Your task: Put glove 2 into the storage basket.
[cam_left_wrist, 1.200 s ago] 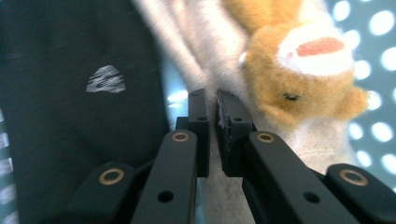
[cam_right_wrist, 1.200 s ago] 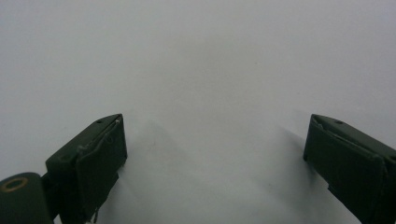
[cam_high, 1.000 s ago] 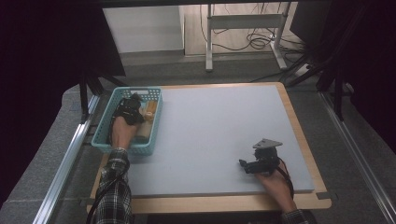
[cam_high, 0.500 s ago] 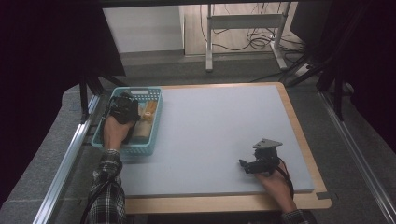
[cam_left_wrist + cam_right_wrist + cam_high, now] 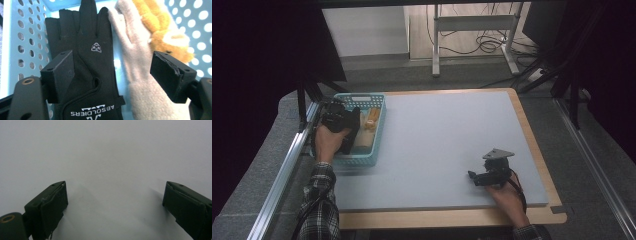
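At the left of the high view, the left gripper hangs over the turquoise basket. Its jaws have just been opening and stand wide, pressing on nothing. Beneath them, in the left gripper view, lies a black glove, flat in the basket, touching a beige fleece glove beside a yellow plush toy. At lower right, the right gripper rests over the grey mat, jaws wide and empty.
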The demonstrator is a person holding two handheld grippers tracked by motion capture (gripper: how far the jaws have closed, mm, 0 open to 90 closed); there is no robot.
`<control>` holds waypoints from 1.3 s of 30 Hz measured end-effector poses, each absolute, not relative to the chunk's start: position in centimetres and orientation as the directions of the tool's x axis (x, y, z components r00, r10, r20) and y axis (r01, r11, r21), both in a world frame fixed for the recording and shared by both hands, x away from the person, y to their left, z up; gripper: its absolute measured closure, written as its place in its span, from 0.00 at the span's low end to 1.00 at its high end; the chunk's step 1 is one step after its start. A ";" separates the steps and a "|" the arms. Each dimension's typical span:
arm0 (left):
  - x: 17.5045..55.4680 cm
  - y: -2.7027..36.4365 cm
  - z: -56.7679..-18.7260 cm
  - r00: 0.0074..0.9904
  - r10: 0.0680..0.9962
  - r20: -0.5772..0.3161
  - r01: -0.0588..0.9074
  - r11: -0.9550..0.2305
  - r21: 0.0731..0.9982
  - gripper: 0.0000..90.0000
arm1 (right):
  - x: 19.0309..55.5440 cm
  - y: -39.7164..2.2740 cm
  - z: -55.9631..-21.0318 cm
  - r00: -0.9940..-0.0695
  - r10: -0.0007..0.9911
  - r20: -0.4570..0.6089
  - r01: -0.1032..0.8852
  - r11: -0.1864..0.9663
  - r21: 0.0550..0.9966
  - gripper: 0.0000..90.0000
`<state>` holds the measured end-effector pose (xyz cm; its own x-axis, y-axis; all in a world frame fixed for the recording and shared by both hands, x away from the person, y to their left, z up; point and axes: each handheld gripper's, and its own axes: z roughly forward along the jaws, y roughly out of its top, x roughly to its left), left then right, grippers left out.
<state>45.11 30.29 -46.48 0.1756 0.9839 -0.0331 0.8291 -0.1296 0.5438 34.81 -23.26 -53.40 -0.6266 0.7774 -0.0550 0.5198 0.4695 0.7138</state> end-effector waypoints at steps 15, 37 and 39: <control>43.9 31.3 -45.6 0.180 0.980 -0.087 0.801 -0.094 0.592 0.09 | 34.8 -23.3 -53.4 -0.627 0.777 -0.055 0.520 0.469 0.714 0.06; 41.6 30.3 -43.9 0.284 0.956 -0.076 0.731 -0.164 0.662 0.03 | 34.8 -23.3 -53.4 -0.627 0.777 -0.055 0.519 0.470 0.714 0.06; 41.4 30.1 -43.8 0.296 0.952 -0.076 0.723 -0.172 0.669 0.02 | 34.8 -23.3 -53.4 -0.627 0.777 -0.055 0.519 0.470 0.714 0.06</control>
